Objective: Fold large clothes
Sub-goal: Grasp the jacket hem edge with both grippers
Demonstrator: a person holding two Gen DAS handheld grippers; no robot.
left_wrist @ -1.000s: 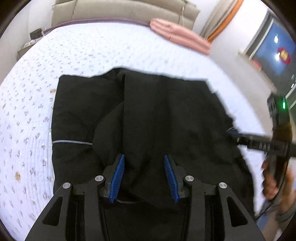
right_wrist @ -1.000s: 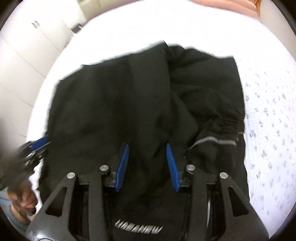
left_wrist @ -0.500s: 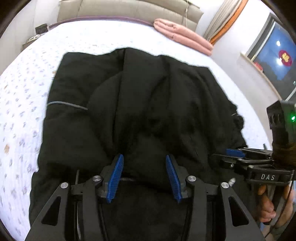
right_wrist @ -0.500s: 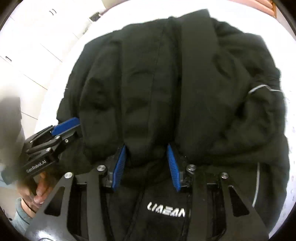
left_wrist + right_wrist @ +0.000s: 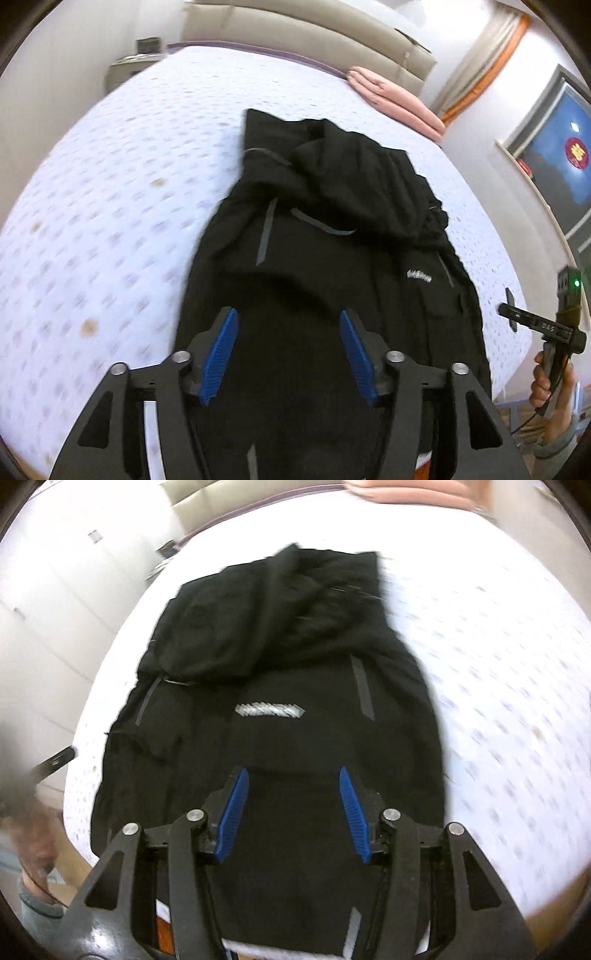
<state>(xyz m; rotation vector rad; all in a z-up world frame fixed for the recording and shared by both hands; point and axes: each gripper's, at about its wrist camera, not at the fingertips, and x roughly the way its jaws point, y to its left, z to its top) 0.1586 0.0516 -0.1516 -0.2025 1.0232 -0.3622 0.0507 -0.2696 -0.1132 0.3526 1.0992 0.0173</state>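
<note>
Between the blue pads of my left claw (image 5: 289,354) I see only black cloth lying below; the jaws stand apart and grip nothing. My right claw (image 5: 291,812) is the same, wide apart above the near hem and holding nothing. From the left camera the right claw shows at the far right edge, off the side of the bed, in the person's hand.

Under both claws lies the black jacket (image 5: 332,266), spread lengthwise on the bed (image 5: 110,221), with its near end at the bed's edge and its far end reaching toward the middle of the mattress. I judge it to be soft and limp, with some weight because it is a large piece of outerwear with thick fabric. It will sag and drag if I lift it at one point only, so I want two holds well apart. The fabric looks matte, so the ribbed pads should not slip much.

Farther on, the white logo (image 5: 269,710) and the grey strips (image 5: 364,694) mark the chest. Beyond them the hood or upper part (image 5: 280,627) is bunched in a heap with deep wrinkles. I think the good places to pinch are the two outer edges at the shoulders or the side seams, not the heap itself.

At the far end a pink folded blanket (image 5: 395,99) rests near the headboard (image 5: 295,29), well apart from the jacket.
</note>
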